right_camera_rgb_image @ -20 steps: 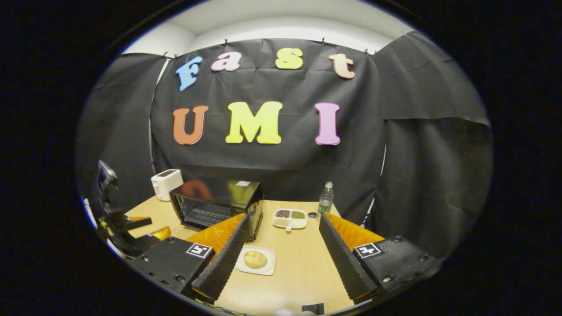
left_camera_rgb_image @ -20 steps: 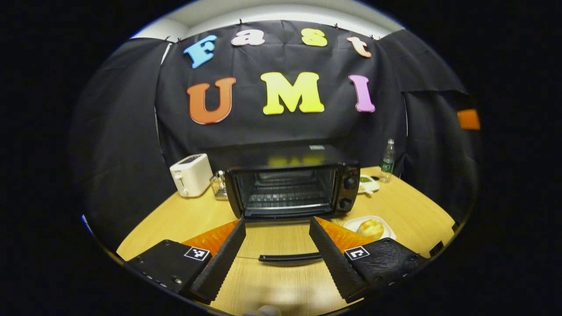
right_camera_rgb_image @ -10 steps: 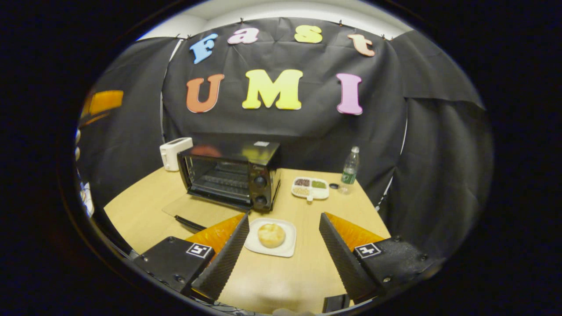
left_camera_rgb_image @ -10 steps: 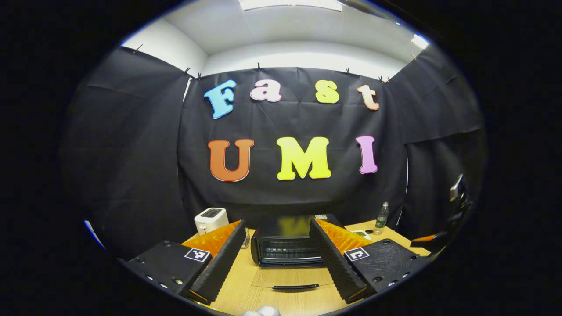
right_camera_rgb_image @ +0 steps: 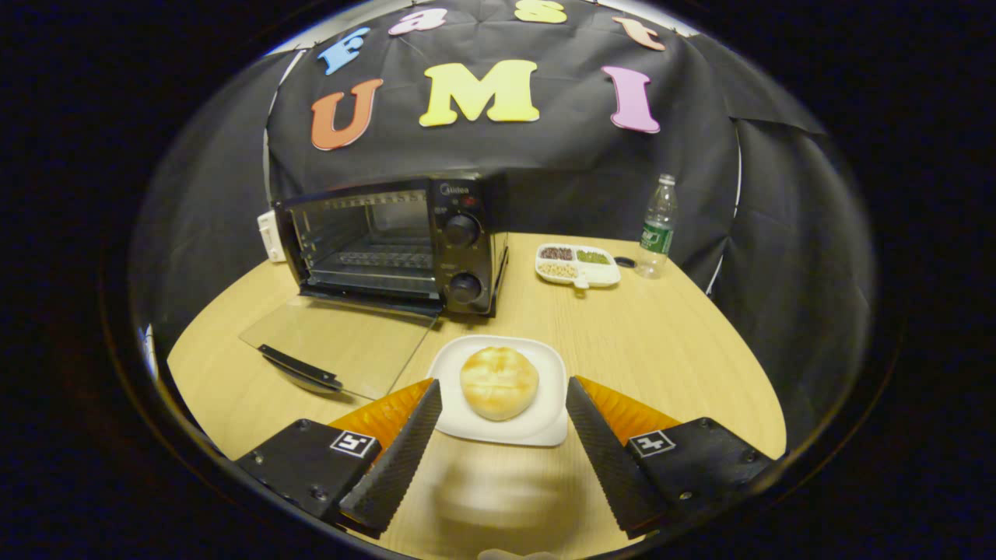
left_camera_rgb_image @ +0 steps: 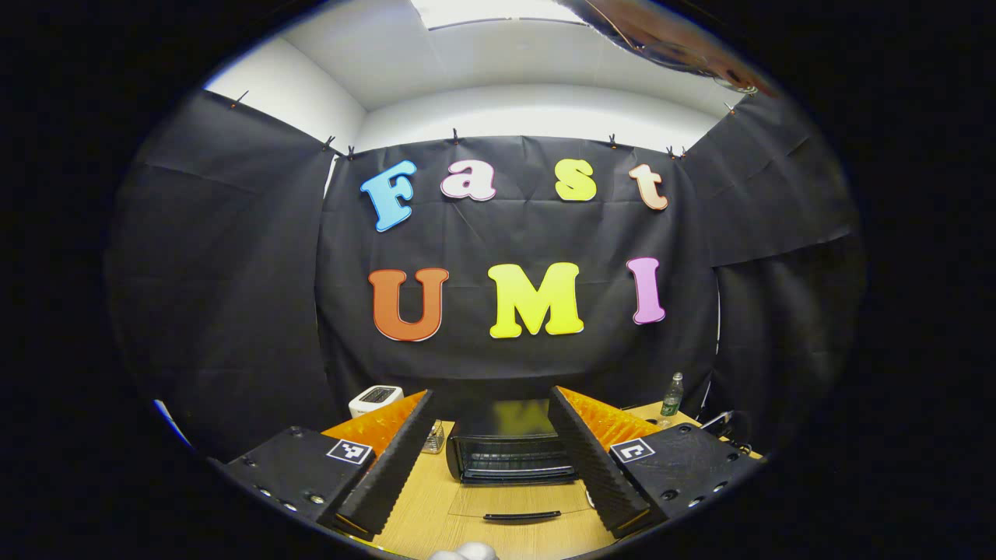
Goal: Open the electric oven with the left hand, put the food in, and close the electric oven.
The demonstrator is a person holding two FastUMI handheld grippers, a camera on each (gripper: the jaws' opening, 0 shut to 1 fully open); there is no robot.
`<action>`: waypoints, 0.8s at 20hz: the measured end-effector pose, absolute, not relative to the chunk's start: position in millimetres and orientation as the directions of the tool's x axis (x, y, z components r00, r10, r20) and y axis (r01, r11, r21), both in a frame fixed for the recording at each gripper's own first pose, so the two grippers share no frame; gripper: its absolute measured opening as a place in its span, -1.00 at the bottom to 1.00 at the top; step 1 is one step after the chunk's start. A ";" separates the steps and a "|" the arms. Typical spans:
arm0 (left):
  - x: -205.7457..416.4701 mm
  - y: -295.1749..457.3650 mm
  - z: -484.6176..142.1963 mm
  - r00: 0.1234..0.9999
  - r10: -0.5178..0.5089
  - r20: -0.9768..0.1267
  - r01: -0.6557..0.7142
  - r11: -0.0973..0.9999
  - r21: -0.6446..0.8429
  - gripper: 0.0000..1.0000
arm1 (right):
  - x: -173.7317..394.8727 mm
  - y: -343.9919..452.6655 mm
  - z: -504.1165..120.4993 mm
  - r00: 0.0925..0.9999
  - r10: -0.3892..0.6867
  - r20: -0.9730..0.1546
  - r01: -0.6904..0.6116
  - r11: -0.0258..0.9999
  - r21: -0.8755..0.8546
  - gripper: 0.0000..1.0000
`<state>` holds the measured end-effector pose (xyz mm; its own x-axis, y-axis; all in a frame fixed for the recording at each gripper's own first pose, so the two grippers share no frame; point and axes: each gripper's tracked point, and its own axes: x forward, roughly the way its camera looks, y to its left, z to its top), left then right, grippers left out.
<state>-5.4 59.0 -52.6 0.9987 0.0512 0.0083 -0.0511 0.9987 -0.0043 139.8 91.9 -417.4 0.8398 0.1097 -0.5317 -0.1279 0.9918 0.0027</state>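
Observation:
The black electric oven [right_camera_rgb_image: 397,241] stands on the round wooden table [right_camera_rgb_image: 661,350] with its glass door [right_camera_rgb_image: 334,342] folded flat down in front; the rack inside is bare. A round bread bun [right_camera_rgb_image: 499,382] lies on a white plate [right_camera_rgb_image: 545,420] just right of the door. My right gripper [right_camera_rgb_image: 504,408] is open, one finger on each side of the plate's near edge, the bun just ahead of the tips. In the left gripper view, my left gripper [left_camera_rgb_image: 490,416] is open and held back from the oven [left_camera_rgb_image: 510,451], whose lowered door [left_camera_rgb_image: 520,502] lies between the fingers.
A white toaster [left_camera_rgb_image: 375,399] sits left of the oven. A divided white dish [right_camera_rgb_image: 577,264] of small foods and a plastic bottle [right_camera_rgb_image: 657,225] stand at the back right. Black cloth walls close in the table's far side.
My right gripper moved down and forward to the plate, so the bun now lies just ahead of its fingertips. My left gripper pulled back and tilted up, away from the open oven.

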 end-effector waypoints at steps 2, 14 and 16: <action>-4.7 59.6 -51.5 0.999 0.048 0.010 -0.048 0.999 -0.003 0.90 | 150.9 91.3 -433.1 0.828 0.101 -0.552 -0.114 0.993 0.011 1.00; 12.1 62.3 -62.2 0.998 0.052 -0.023 -0.051 0.999 0.019 0.91 | 181.1 101.9 -470.1 0.784 0.096 -0.613 -0.106 0.994 0.020 0.94; 11.5 62.0 -65.3 0.998 0.050 -0.030 -0.049 0.998 0.026 0.91 | 180.4 102.1 -472.1 0.773 0.101 -0.626 -0.117 0.993 0.016 0.73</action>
